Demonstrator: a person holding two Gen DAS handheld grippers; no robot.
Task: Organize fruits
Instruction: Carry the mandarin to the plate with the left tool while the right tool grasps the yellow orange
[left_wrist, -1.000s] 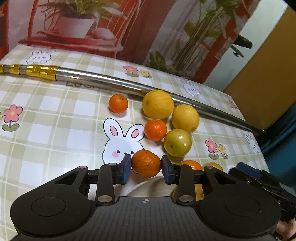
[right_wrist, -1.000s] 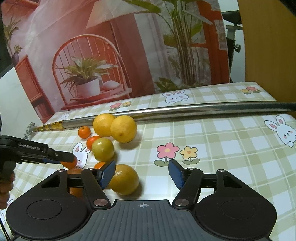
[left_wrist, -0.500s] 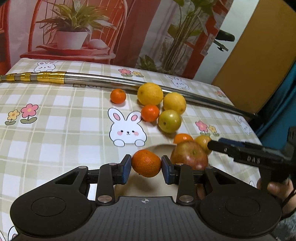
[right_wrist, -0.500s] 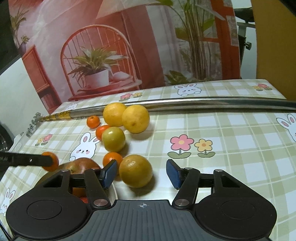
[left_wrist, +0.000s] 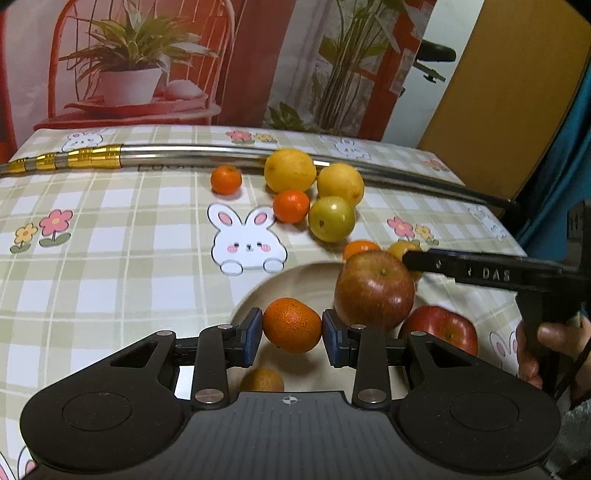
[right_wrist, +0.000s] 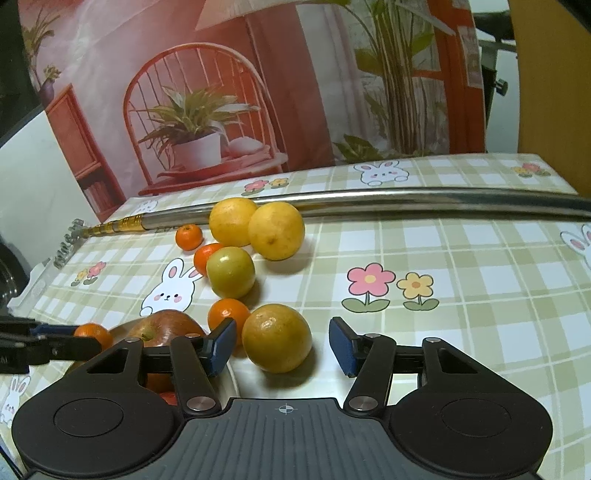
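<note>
My left gripper is shut on a mandarin and holds it above a beige plate. On the plate lie two red apples and a brown fruit. My right gripper is open around an orange on the tablecloth, beside the plate. Two yellow citrus, a green fruit and small mandarins lie farther back.
A long steel rod with a gold end lies across the back of the table. A printed backdrop stands behind it. The right gripper's arm reaches in over the plate's right side.
My left gripper has drawn back with the mandarin, over the plate; the apples have come into view. My right gripper has moved closer to the orange, which now sits between its open fingers.
</note>
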